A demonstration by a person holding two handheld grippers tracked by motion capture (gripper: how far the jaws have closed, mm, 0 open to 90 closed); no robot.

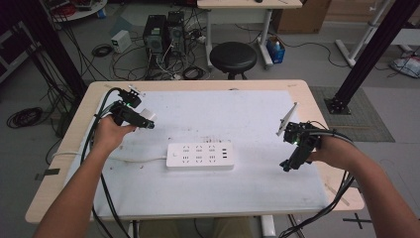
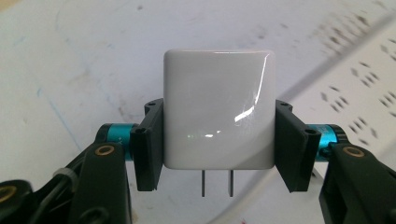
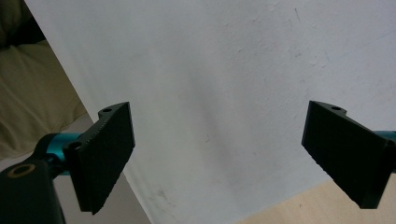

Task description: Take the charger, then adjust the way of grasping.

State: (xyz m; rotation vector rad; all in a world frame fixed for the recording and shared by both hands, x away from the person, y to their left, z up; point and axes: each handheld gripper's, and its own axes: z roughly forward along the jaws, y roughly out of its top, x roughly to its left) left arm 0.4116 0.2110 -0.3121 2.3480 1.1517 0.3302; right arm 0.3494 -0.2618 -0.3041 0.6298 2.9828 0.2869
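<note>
Behind your table stands a round black stool, with two black computer towers amid tangled cables and a blue bottle on the floor.
</note>
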